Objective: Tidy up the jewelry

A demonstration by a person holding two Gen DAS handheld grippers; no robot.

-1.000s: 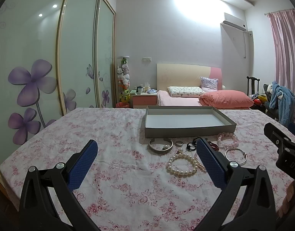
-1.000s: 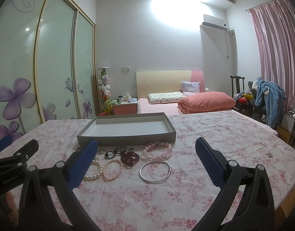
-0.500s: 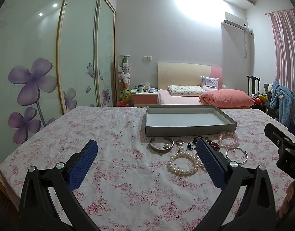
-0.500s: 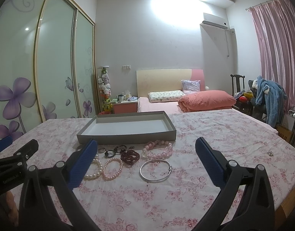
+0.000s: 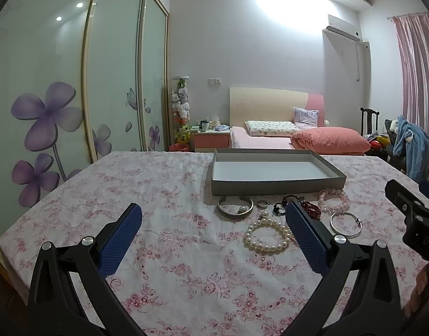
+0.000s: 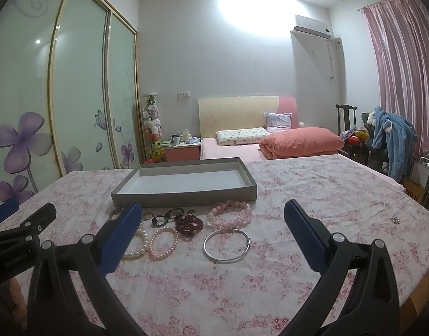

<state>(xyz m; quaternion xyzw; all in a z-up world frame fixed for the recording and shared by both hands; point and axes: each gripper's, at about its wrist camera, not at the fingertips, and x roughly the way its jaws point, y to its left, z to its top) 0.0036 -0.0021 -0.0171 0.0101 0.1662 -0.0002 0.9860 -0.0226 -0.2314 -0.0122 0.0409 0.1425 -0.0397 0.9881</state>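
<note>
**Two open grippers above a spread of jewelry**

Both grippers hover over a table covered with a pink floral tablecloth [image 6: 312,196], and neither holds anything. The left gripper [image 5: 213,215] has its blue-padded fingers spread wide, with bare cloth between them. The right gripper [image 6: 213,214] is spread just as wide, framing most of the jewelry between its fingers.

A shallow grey tray [image 6: 183,196] with a white floor sits on the cloth beyond the jewelry, with nothing inside it. All the pieces lie on the cloth just in front of its near wall. In the right wrist view, a thin silver bangle [image 6: 226,245] lies nearest the camera, and a chunky pink bead bracelet [image 6: 231,215] rests just behind it. To the left of these are a dark red bead bracelet [image 6: 189,224], a black bead bracelet [image 6: 166,216], a pale pink pearl bracelet [image 6: 163,243] and, partly hidden by the left finger, a white pearl bracelet [image 6: 137,245].

The left wrist view adds a wide silver cuff [image 5: 235,208] close to the tray's front wall and a small silver ring [image 5: 262,203] just beside it.

A small sparkling item [image 6: 394,219], too small to identify, lies well apart from the group near the table's right edge.
</note>
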